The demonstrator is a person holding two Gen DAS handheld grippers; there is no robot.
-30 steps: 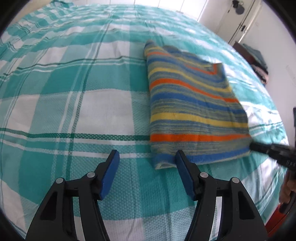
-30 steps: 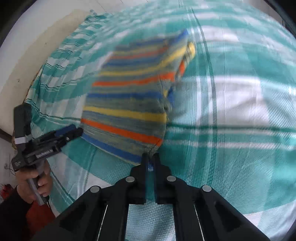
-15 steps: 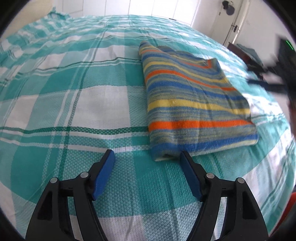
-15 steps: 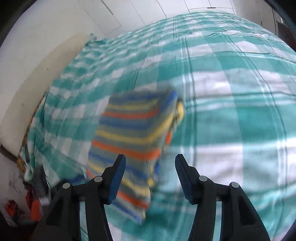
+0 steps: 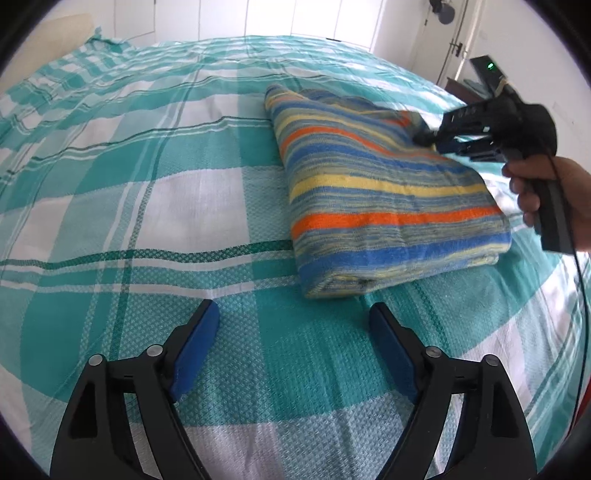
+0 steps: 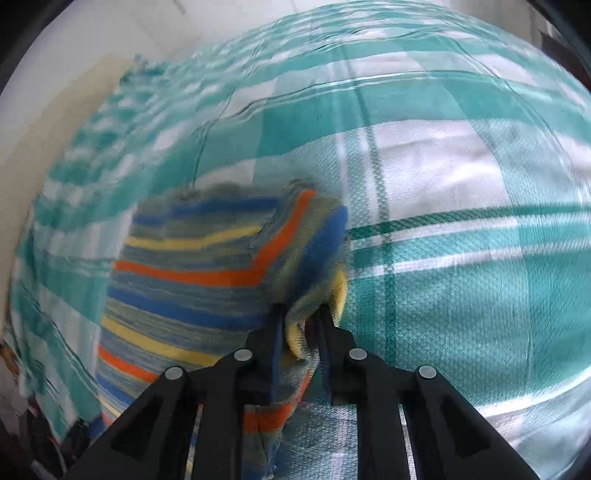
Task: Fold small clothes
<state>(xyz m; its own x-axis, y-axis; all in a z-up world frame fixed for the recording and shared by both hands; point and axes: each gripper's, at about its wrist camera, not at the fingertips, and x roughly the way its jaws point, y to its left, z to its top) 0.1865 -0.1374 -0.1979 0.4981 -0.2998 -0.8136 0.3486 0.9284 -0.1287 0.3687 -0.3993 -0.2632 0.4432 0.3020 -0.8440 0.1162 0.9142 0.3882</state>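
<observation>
A folded striped garment (image 5: 384, 192), banded in blue, yellow, orange and grey, lies on a bed covered by a teal and white checked sheet (image 5: 147, 206). It sits toward the bed's right side as the left wrist view shows it, with its thick folded edge facing the left gripper.

In the right wrist view the garment (image 6: 192, 266) is smeared by motion blur, so its far edge and layers are hard to make out, and its lower part is cut off behind the gripper's black arms. The right gripper (image 6: 301, 325) has a bunched corner of the garment between its narrow jaws, which are closing on the cloth. From the left wrist view the same gripper (image 5: 424, 138) reaches in at the garment's far right corner, its tips blurred against the stripes, held by a hand (image 5: 546, 192) that the picture's edge cuts off.

The left gripper (image 5: 291, 321) hangs over bare sheet just short of the garment's near edge, jaws wide and opening further, nothing between its blue pads (image 5: 195, 343).

The sheet lies open to the left of the garment and behind it, as far as the rumpled far edge of the bed. White closet doors (image 5: 258, 18) stand beyond. Past the bed's right edge, dark furniture is too cut off to identify.
</observation>
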